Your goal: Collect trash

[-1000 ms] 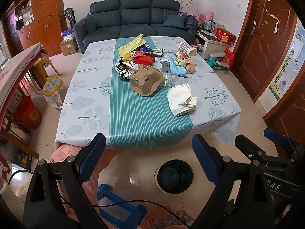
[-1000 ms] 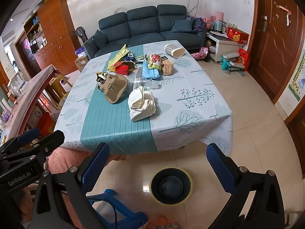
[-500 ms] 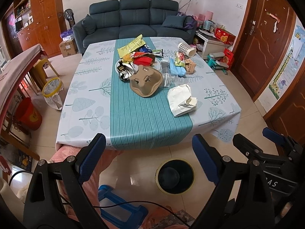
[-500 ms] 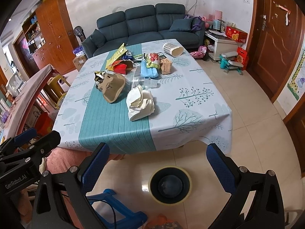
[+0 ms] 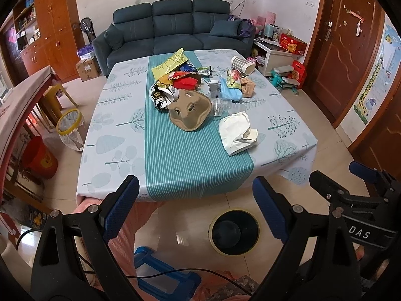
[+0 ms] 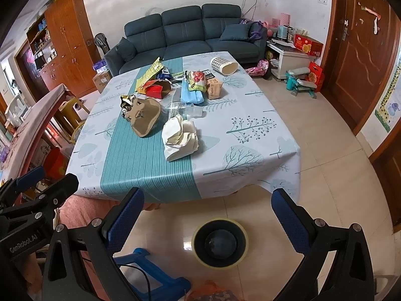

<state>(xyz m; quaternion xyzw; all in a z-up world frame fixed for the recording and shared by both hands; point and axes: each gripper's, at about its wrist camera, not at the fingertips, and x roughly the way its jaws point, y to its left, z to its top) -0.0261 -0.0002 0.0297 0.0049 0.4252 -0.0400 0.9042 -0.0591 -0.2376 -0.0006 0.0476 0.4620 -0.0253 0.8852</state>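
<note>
Both tools hang off the near edge of the worktop [image 5: 120, 135], above the tiled floor. The left tool [image 5: 194, 210] stands wide, with nothing between its 2 blue pads [image 5: 120, 208]. The right tool [image 6: 208, 215] is spread just as wide and also empty; in the left view it shows at the right edge, beside the left one.

The trash sits in a loose heap toward the far middle of the worktop, mostly on the teal stripe. Nearest is a crumpled white bag [image 5: 236, 133], at the stripe's right edge. Just behind it lies a brown pulp tray [image 5: 190, 111], touching a clear plastic cup [image 5: 220, 105] on its right. Farther back are a red box [image 5: 185, 83], a yellow wrapper [image 5: 170, 64], a blue pack [image 5: 230, 92] and a checked cup [image 5: 241, 65] lying on its side near the far right corner.

A black bin [image 5: 234, 232] with a yellow rim stands on the floor below the near edge, between the pads in both views. A blue stool [image 5: 163, 273] is left of it.
</note>
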